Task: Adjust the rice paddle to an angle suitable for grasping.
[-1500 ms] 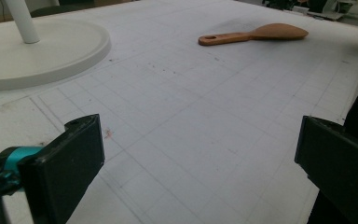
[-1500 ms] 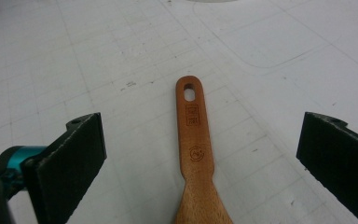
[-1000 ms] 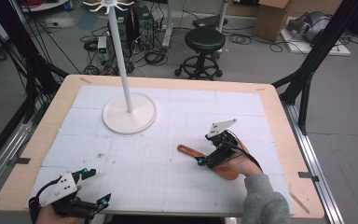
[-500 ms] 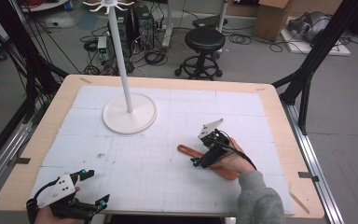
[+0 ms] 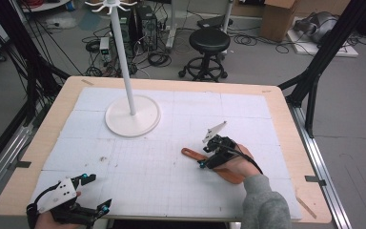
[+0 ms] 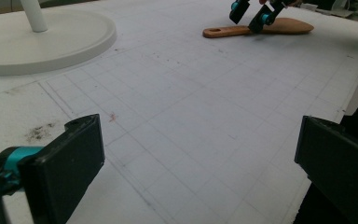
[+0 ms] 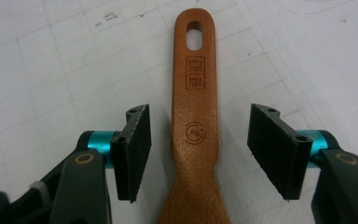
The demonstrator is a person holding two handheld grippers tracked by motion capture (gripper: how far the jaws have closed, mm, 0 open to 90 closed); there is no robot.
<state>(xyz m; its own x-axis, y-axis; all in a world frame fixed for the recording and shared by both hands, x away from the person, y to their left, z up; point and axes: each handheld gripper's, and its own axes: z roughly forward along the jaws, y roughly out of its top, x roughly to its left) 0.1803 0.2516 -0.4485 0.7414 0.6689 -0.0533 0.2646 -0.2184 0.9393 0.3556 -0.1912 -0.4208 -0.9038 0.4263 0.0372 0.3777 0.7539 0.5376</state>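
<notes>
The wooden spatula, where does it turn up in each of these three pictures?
High view: wooden spatula lies right of centre on the white mat, under the right gripper.
Left gripper view: far off at top right.
Right gripper view: centre, handle pointing up, between open jaws.
Shared landmark: the mat's grid lines.

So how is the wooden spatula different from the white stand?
The wooden spatula lies flat on the table; the white stand rises upright on a tall pole. The spatula is brown and small, the stand white and much bigger. The right gripper, whose jaws have just been closing, straddles the spatula's handle; nothing reaches for the stand. Both rest on the same white mat.
</notes>
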